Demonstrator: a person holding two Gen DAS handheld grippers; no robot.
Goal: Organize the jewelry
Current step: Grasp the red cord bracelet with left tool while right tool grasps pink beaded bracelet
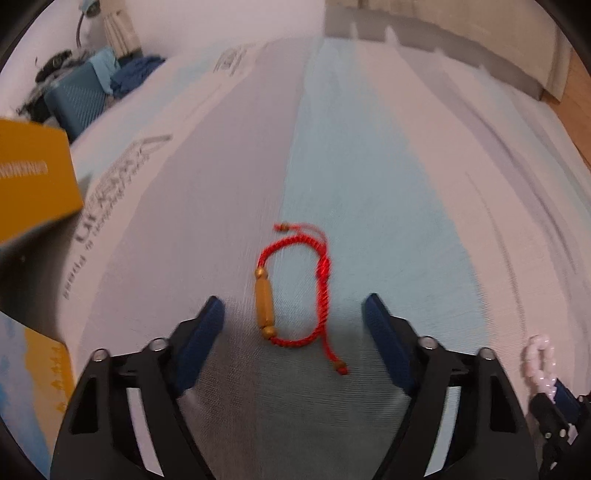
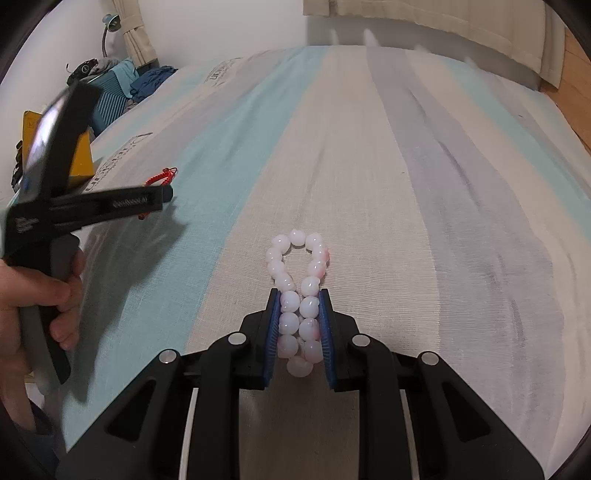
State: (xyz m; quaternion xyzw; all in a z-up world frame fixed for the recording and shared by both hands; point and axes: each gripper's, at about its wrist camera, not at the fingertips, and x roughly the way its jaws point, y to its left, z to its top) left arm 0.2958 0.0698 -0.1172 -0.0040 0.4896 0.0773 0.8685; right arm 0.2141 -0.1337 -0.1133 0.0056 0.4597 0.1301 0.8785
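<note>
left gripper (image 1: 293,314) wide over red bracelet (image 1: 295,291), long axis along fingers | right gripper (image 2: 299,314) clamps pink bead bracelet (image 2: 299,291)

Both my wrist cameras look forward, low over the striped bed (image 1: 369,166); each glimpses the other's bracelet and tongs.

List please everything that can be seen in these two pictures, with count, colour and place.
red cord bracelet: 1, red with gold-brown beads, flat on the bedspread between the open left fingers
bead bracelet: 1, pale pink, pinched between the right fingers
bedspread: 1, striped teal, beige and grey, under everything
yellow box: 1, yellow, far left
suitcase: 1, teal, behind the bed, clothes on top
lamp: 1, corner by the curtain
left gripper: 1, black, blue pads, open
right gripper: 1, black, blue pads, shut
left hand: 1, holding the left gripper
</note>
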